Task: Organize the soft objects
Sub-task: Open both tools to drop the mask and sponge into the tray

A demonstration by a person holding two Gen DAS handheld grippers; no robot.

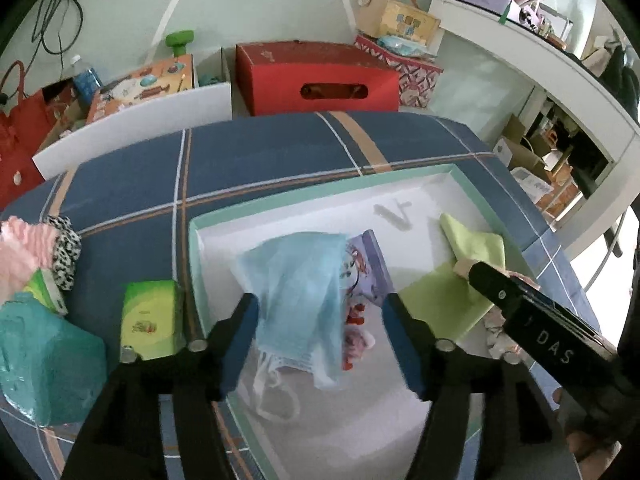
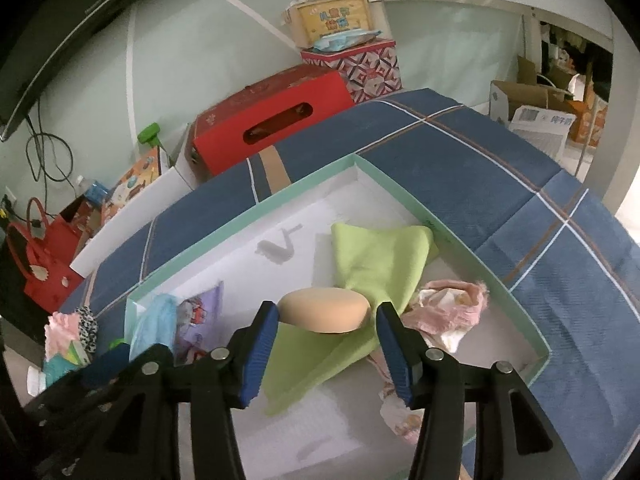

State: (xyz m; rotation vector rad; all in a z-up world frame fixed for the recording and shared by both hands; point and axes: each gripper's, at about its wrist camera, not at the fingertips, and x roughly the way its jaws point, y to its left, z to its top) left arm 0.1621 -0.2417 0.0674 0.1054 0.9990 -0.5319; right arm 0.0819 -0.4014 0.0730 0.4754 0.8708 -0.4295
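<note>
A mint-rimmed white box (image 1: pixel 320 182) lies on the blue plaid bed. My left gripper (image 1: pixel 320 304) stands open over it. A light blue face mask (image 1: pixel 296 292) hangs loose between its fingers, brushing the left finger only. Under the mask lies a purple printed packet (image 1: pixel 370 264). My right gripper (image 2: pixel 326 314) is open around a beige egg-shaped sponge (image 2: pixel 324 310), which looks unsqueezed, with a thin gap at the right pad. The sponge sits just above a green cloth (image 2: pixel 376 256) in the box (image 2: pixel 240 216). A pink cloth (image 2: pixel 452 300) lies beside it.
Left of the box on the bed are a green tissue pack (image 1: pixel 150 316), a teal bag (image 1: pixel 44 360), a pink fluffy item (image 1: pixel 20 244) and a black-and-white scrunchie (image 1: pixel 66 248). A red box (image 1: pixel 320 80) stands beyond the bed. White shelves run along the right.
</note>
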